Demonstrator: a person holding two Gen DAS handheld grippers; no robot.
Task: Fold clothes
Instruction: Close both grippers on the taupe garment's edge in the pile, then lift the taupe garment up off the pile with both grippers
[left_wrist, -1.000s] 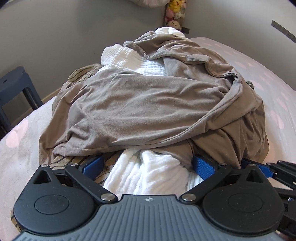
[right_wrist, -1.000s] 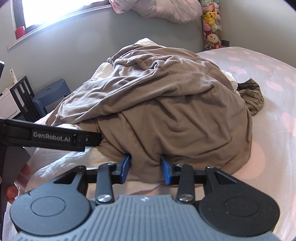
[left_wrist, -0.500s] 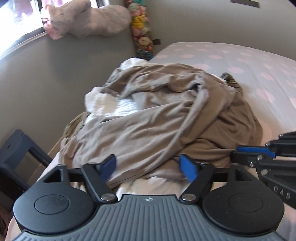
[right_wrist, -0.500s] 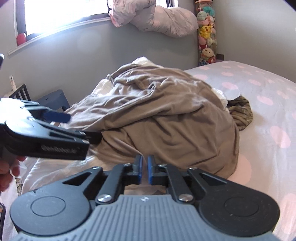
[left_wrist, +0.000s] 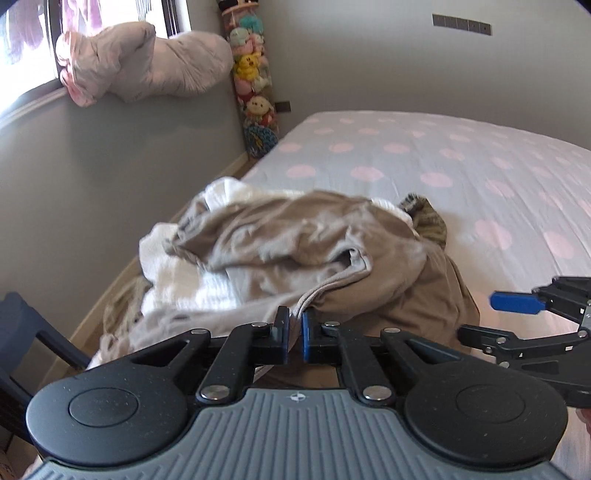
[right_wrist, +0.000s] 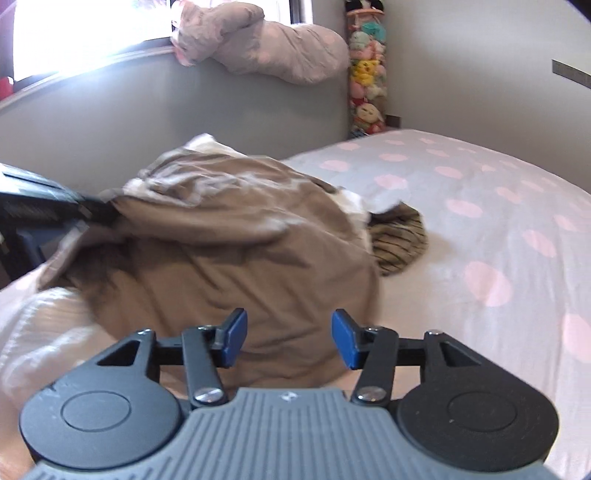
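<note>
Nothing on the bed (left_wrist: 443, 155) looks folded: the left gripper (left_wrist: 294, 334) pinches the taupe garment's (left_wrist: 295, 236) near hem atop the heaped white towel (left_wrist: 177, 273) and striped piece (right_wrist: 399, 240), while the right gripper (right_wrist: 288, 338) gapes empty.

light: daylight from window (right_wrist: 85, 29) far left, blown out | shadows: soft on bed (right_wrist: 480, 229) | blur: motion smear on clothes (right_wrist: 229, 236) | edges: fisheye curve, dark corners

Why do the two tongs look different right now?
The left tongs are squeezed shut, pinching an edge of the brown shirt; the right tongs are spread open, holding nothing. The left ones grip cloth, the right ones hover before the pile. Both have blue pads and point at the clothes.
</note>
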